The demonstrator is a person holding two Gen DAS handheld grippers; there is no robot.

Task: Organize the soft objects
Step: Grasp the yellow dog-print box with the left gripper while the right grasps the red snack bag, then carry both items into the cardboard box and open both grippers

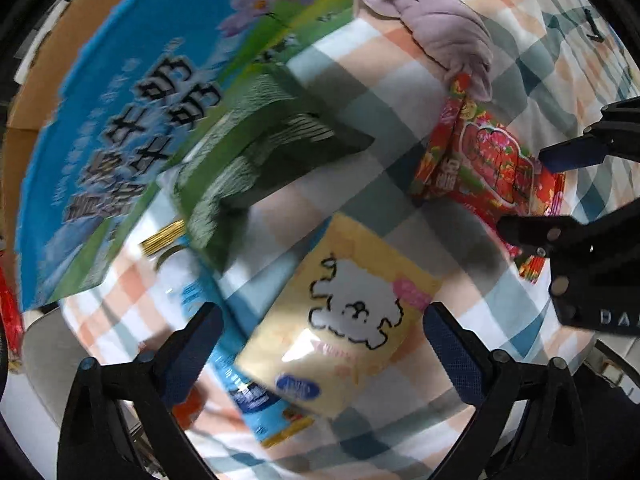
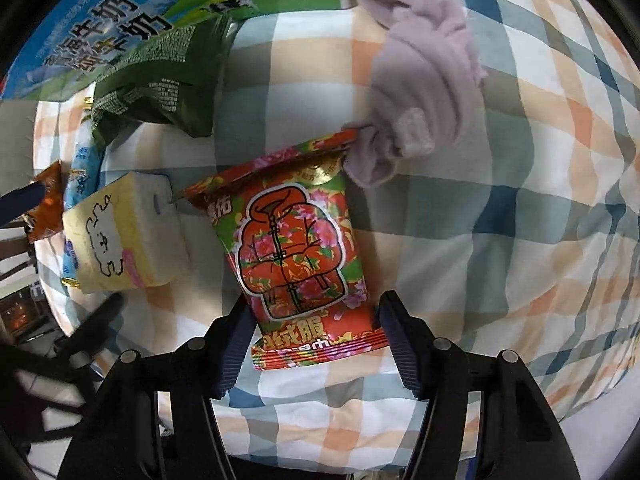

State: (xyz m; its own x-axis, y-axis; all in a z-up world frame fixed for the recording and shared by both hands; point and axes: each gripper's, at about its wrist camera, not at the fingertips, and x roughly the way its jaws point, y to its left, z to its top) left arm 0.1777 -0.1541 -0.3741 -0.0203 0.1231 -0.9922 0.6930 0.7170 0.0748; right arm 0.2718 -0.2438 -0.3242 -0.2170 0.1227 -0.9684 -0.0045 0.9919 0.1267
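A yellow tissue pack with a white dog drawing (image 1: 344,320) lies on the checked cloth (image 1: 400,80), just ahead of my open left gripper (image 1: 320,332); it also shows in the right wrist view (image 2: 120,236). A red flowered packet (image 2: 296,256) lies flat with its near end between the fingers of my open right gripper (image 2: 312,340). In the left wrist view that packet (image 1: 488,164) sits at right with the right gripper (image 1: 536,188) around its edge. A lilac cloth (image 2: 420,88) lies bunched beyond the packet, touching its far corner.
A blue and green milk carton box (image 1: 140,100) stands at the far left. A dark green bag (image 2: 160,72) lies by it. A blue packet (image 1: 256,396) lies under the yellow pack. An orange packet (image 2: 48,204) lies at the left edge.
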